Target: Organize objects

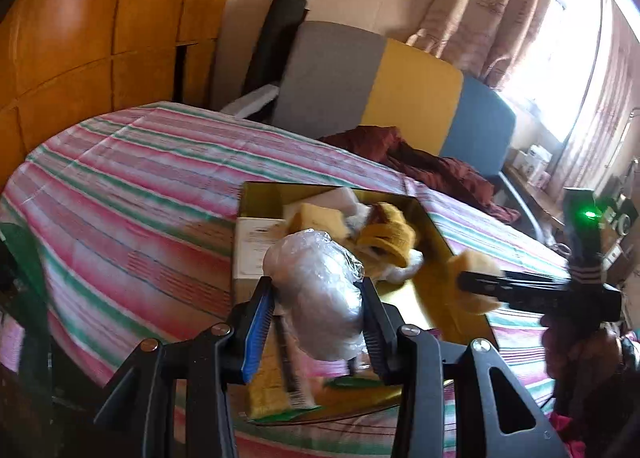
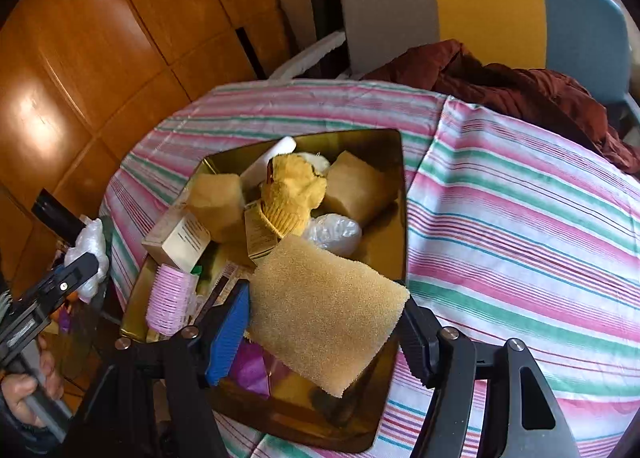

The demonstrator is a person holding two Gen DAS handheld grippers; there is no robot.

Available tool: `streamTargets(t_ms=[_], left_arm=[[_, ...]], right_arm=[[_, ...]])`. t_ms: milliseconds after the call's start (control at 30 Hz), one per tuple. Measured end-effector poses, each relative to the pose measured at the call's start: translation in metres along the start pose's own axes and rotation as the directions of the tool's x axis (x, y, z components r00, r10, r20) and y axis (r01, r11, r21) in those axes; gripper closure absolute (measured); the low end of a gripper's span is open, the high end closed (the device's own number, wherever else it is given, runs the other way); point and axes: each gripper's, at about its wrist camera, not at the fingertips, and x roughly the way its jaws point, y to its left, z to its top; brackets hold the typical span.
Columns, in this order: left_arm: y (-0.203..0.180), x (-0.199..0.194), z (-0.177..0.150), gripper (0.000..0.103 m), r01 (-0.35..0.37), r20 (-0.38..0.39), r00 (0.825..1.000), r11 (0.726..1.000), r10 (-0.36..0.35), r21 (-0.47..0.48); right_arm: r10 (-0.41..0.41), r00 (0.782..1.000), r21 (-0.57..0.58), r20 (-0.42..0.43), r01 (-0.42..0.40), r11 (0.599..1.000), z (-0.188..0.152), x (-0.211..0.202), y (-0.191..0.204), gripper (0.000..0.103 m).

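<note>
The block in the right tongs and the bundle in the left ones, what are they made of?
Block: looks like tan foam sponge, with an open-pored, matte surface. Bundle: probably crinkled clear plastic film, glossy and wrinkled; what it wraps cannot be told.

Print on the white carton (image 2: 182,240) (too blurred) cannot be read.

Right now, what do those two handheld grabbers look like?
Both are black, angular plastic frames with silver screws. Each left gripper and right gripper has one ribbed blue pad and one black. A green light glows on the right one.
</note>
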Motion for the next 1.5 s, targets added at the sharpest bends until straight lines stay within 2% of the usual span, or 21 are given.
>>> streamTargets(t_ms=[267,400,467,533,600,667,833,1100,1267,1400,1500], left_arm=[[-0.028,0.033,0.015,0.06,0.078,-0.053,0.996,0.997,-0.078,0.015],[-0.035,0.052,0.021,0.06,0.105,-0.079,0.991,0.994,-0.105,-0.007],[-0.037,0.06,0.022,0.06,0.12,-0.096,0.988,0.993,-0.122,-0.018],[-0.042,0.067,0.023,0.06,0.121,-0.107,0.987,0.993,-0.122,-0.016],[-0.042,0.076,0.025,0.051,0.164,-0.136,0.976,0.985,-0.171,-0.063],[-0.042,0.085,0.028,0.05,0.204,-0.155,0.963,0.973,-0.22,-0.111],[-0.042,0.093,0.036,0.05,0.206,-0.151,0.962,0.968,-0.227,-0.141],[-0.032,0.064,0.028,0.05,0.063,-0.11,0.992,0.997,-0.067,-0.038],[-0.005,0.031,0.031,0.05,-0.021,-0.036,0.999,0.998,0.019,-0.055],[0.009,0.008,0.032,0.045,-0.124,0.018,0.992,0.991,0.126,-0.059],[0.002,-0.003,0.023,0.039,-0.202,0.045,0.978,0.979,0.202,-0.012]], right_arm=[[0.014,0.999,0.062,-0.044,-0.012,0.998,0.013,0.022,-0.007,0.03],[0.002,0.999,0.09,-0.043,0.002,0.996,0.012,0.025,-0.012,0.03],[0.017,0.999,0.099,-0.042,-0.013,0.995,0.01,0.026,-0.015,0.028],[0.067,0.997,0.133,-0.032,-0.062,0.989,0.01,0.026,-0.019,0.021],[0.095,0.995,0.17,-0.014,-0.092,0.981,0.01,0.025,-0.022,0.016],[0.104,0.995,0.19,0.0,-0.102,0.976,0.009,0.024,-0.023,0.013],[0.106,0.994,0.194,0.014,-0.106,0.975,0.003,0.017,-0.02,0.012],[0.076,0.996,0.198,0.041,-0.082,0.977,-0.005,0.003,-0.022,0.007],[0.05,0.998,0.181,0.043,-0.057,0.982,-0.009,0.001,-0.016,0.007],[0.013,0.999,0.144,0.051,-0.021,0.989,-0.015,0.0,-0.005,0.003],[-0.02,0.998,0.11,0.059,0.014,0.994,-0.021,-0.003,0.006,0.0]])
